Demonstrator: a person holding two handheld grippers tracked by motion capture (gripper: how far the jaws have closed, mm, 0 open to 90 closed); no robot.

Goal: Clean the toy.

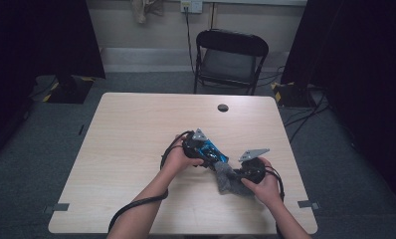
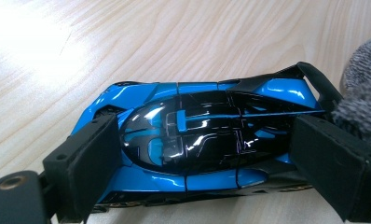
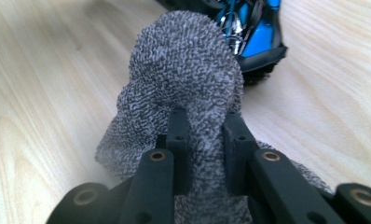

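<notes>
We hold the blue toy car [image 2: 207,144] on the table [image 1: 136,129], left gripper [image 2: 207,158] clamped wide across it, right gripper [image 3: 206,140] pinching the grey cloth [image 3: 183,79], ready to wipe its tail next.

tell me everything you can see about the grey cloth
The grey cloth is a nubbly, speckled terry-like fabric, bunched into a rounded hump. It rests on the light wooden table, pinched by the right claw. Its raised end sits against the rear of the blue and black toy car.
</notes>
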